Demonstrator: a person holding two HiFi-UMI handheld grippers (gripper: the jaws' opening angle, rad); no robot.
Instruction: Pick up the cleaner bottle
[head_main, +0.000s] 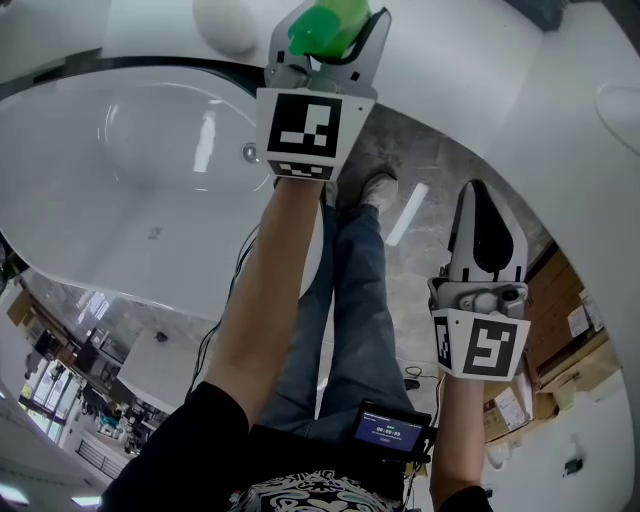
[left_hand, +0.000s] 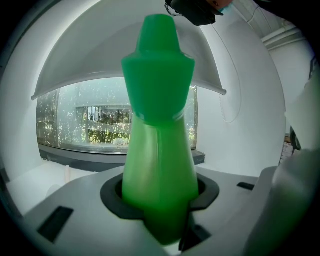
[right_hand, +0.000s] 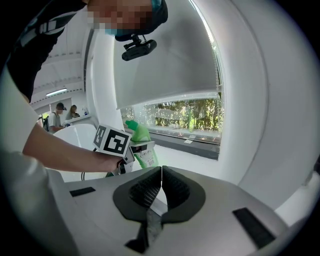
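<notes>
While the right gripper (right_hand: 161, 192) hangs empty, its two dark pads pressed flat together, the left gripper (left_hand: 160, 197) clasps the green cleaner bottle (left_hand: 159, 150) low on its body. Both curved pads sit snug against the plastic, and the bottle's width keeps the jaws partly apart. From the head view, the bottle sits at the far end of the outstretched left arm, beyond the rim of the white bathtub (head_main: 120, 180). Its cap points up before a bright window (left_hand: 85, 120). Whether its base rests on anything cannot be told.
</notes>
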